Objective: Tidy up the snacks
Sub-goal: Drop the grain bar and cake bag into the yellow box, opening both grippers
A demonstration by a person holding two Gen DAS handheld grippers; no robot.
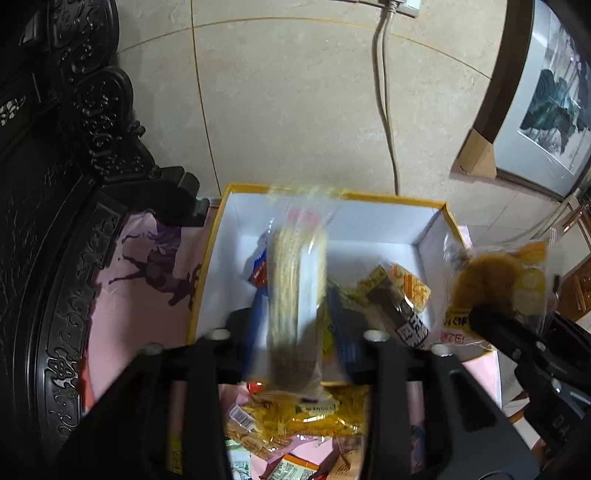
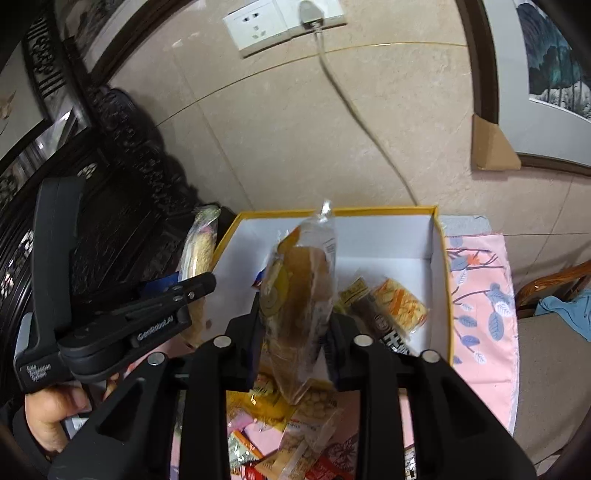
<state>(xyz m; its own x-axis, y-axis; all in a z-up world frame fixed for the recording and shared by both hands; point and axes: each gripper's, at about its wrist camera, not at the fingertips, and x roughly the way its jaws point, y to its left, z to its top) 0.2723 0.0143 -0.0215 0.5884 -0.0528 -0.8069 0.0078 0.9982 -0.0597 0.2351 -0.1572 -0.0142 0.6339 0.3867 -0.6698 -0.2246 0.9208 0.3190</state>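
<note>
My left gripper (image 1: 295, 328) is shut on a clear pack of pale yellow wafer (image 1: 297, 299), held upright above the near part of a white box with a yellow rim (image 1: 391, 201). My right gripper (image 2: 293, 325) is shut on a clear pack with a brown cake (image 2: 299, 295), held upright over the same box (image 2: 388, 211). In the box lie an orange cracker pack (image 2: 400, 304) and a dark brown bar (image 2: 384, 325). The left gripper with its wafer pack (image 2: 199, 251) shows at left in the right wrist view. The cake pack (image 1: 498, 284) shows at right in the left wrist view.
Several loose snack packs (image 1: 295, 417) lie on the pink patterned cloth (image 2: 480, 295) near me. Dark carved wooden furniture (image 1: 55, 221) stands at left. A tiled wall with a socket (image 2: 284, 22) and hanging cable rises behind the box. A framed picture (image 1: 546, 103) leans at right.
</note>
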